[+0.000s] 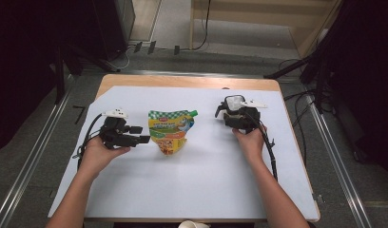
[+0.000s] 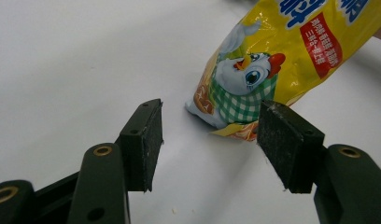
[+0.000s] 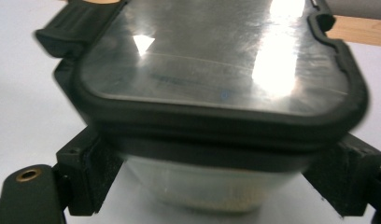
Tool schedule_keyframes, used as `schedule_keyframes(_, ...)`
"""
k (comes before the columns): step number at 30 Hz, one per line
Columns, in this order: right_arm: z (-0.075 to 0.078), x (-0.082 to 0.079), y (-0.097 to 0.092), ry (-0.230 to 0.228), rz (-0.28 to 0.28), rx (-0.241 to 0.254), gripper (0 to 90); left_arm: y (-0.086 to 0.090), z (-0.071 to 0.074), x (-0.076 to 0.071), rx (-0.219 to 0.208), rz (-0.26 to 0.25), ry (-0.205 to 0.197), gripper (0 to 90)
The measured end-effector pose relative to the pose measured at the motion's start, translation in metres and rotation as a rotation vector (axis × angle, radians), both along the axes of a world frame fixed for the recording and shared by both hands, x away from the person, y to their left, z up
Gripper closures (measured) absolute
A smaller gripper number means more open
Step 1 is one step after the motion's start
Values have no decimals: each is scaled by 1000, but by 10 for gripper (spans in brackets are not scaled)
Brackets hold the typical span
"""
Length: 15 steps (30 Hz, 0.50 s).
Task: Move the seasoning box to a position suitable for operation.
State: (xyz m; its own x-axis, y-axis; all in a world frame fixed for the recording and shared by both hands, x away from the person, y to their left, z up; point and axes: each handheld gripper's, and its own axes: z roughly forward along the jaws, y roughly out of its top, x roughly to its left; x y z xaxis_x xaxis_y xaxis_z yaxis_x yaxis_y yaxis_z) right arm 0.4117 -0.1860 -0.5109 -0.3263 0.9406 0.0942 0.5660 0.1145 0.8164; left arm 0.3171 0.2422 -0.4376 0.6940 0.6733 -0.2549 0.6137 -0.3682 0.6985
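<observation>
Pouch at sheet centre; lidded container at 3 o'clock, left gripper at 9 o'clock.

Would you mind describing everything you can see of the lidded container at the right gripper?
The container is a rounded-rectangular box with a clear, glossy lid panel framed by a dark rim, a dark latch tab at one corner, and a translucent body below with something pale inside. It stands upright with its lid on, on the white sheet at the table's far right. The right gripper has a jaw at either side of its body; the pads appear to press its sides.
</observation>
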Motion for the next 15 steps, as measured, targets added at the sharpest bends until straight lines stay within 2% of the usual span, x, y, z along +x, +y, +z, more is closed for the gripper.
schedule_keyframes(5, -4, 6, 4, -26, -20, 9, 128, 1, 0, -2, 2, 1, -1, 423)
schedule_keyframes(15, -10, 15, 8, -48, -43, 33, 109, 4, -3, -7, -3, 8, 17, 419)
